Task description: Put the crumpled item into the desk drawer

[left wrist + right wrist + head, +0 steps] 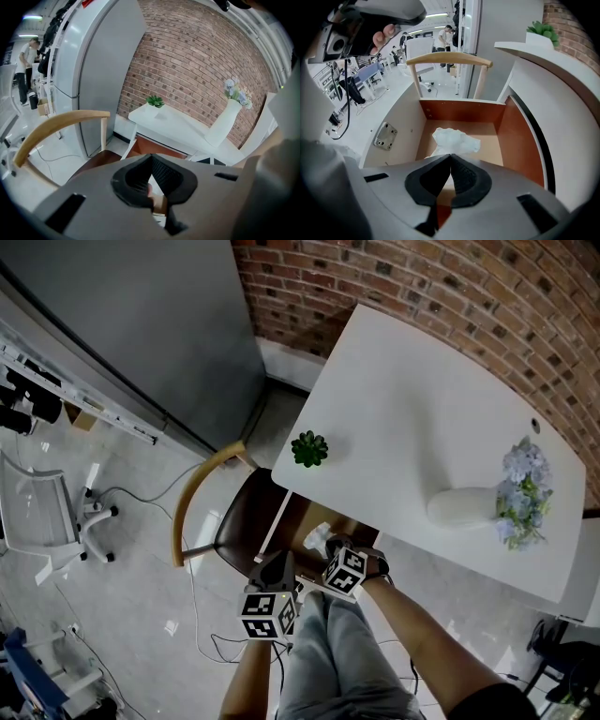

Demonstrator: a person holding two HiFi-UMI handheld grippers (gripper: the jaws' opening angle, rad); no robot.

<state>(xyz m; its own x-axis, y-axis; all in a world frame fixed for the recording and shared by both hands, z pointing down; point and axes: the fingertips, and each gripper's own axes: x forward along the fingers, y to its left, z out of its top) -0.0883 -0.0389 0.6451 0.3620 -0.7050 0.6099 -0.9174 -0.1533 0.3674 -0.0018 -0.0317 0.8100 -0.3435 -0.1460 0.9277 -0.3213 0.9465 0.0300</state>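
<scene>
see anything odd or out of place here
Only the crumpled white item, lying loose in the open drawer. The vase and small plant stand upright on the desk.

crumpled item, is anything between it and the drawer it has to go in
Nothing visible does. The drawer stands open, and the crumpled item, pinched at the tips of the right gripper's shut jaws, already shows within its walls.

Crumpled item [454, 140]: white, thin creased paper or tissue. Desk drawer [461, 111]: reddish-brown wood-look inside, matt. Desk top [412, 418]: white, smooth. Far wall [450, 287]: rough red brick. Chair back [447, 58]: pale smooth wood.
</scene>
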